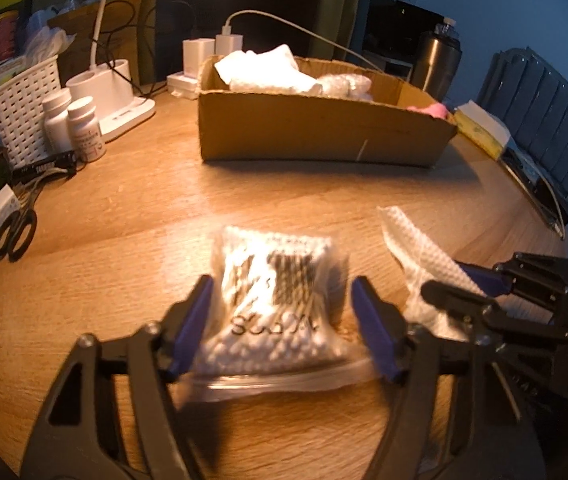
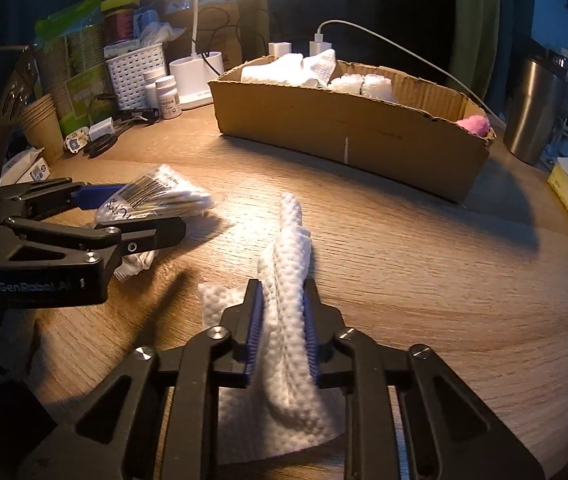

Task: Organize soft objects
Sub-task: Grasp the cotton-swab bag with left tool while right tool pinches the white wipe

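Two items remain outside the box [image 2: 348, 128]: the left gripper [image 1: 282, 320] straddles a swab bag [image 1: 280, 304], jaws open either side, ready to pinch; the right gripper [image 2: 282, 328] has closed on a paper towel [image 2: 288, 280], bunching it upright; bottles [image 1: 72, 124], scissors [image 1: 16, 232] stand aside; the path looks unobstructed.

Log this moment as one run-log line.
left tongs: open around cotton swab bag | right tongs: shut on paper towel | cardboard box: partly filled | both items on table
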